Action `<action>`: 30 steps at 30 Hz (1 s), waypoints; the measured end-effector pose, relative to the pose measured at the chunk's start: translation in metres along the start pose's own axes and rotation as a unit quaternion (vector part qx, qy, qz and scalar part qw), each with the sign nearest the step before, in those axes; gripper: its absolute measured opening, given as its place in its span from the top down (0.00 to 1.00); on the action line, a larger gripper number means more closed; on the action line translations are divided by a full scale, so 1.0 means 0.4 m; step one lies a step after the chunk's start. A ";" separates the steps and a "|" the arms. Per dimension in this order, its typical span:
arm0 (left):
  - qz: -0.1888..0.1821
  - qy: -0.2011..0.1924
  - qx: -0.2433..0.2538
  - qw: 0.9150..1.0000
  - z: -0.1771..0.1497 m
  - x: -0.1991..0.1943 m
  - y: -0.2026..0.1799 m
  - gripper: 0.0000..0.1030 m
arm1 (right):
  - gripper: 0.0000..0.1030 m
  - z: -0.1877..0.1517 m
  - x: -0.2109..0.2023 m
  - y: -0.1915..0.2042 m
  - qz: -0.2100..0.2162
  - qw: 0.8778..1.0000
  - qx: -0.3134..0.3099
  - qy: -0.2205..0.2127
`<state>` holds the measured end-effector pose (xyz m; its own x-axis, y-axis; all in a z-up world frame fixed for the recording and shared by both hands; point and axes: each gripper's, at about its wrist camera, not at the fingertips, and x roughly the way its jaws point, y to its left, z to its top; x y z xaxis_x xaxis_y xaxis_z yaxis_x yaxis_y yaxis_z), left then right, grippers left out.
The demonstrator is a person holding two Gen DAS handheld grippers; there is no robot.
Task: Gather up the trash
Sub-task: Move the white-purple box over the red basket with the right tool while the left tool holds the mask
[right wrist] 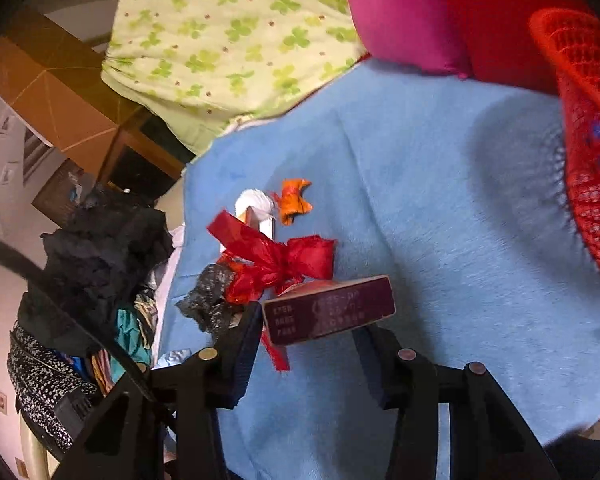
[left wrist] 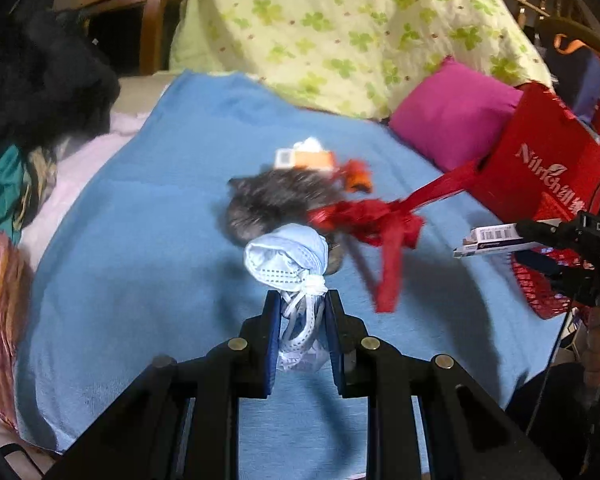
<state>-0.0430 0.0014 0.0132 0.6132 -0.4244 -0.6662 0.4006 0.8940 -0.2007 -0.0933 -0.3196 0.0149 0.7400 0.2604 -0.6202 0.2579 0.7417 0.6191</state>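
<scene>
My left gripper is shut on a crumpled blue face mask and holds it above the blue blanket. My right gripper is shut on a small maroon carton; it also shows in the left wrist view at the right. On the blanket lie a red ribbon bow, a grey-black crumpled bag, an orange-white box and an orange wrapper. A red mesh basket stands at the right.
A red shopping bag and a pink cushion sit at the back right. A green clover-print pillow lies behind. Dark clothes are piled on the left. A wooden bed frame stands beyond.
</scene>
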 end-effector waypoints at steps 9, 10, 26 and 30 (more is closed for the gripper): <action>-0.028 -0.045 0.049 0.997 0.068 -0.090 -0.160 0.78 | 0.53 0.016 -0.162 0.010 0.016 0.998 -0.020 -0.054; -0.026 -0.049 0.051 0.997 0.074 -0.100 -0.174 0.78 | 0.53 0.017 -0.180 0.013 0.015 0.998 -0.024 -0.060; 0.045 -0.113 0.146 0.982 0.109 -0.248 -0.369 0.78 | 0.53 -0.019 -0.414 0.093 0.015 0.982 -0.110 -0.153; 0.050 -0.114 0.149 0.981 0.106 -0.264 -0.392 0.78 | 0.53 -0.040 -0.455 0.105 0.013 0.977 -0.124 -0.171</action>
<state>-0.1419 -0.1001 0.1457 0.7829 -0.3876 -0.4866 0.4908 0.8655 0.1003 -0.2269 -0.3259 0.1461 0.9196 0.0917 -0.3820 0.1085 0.8753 0.4713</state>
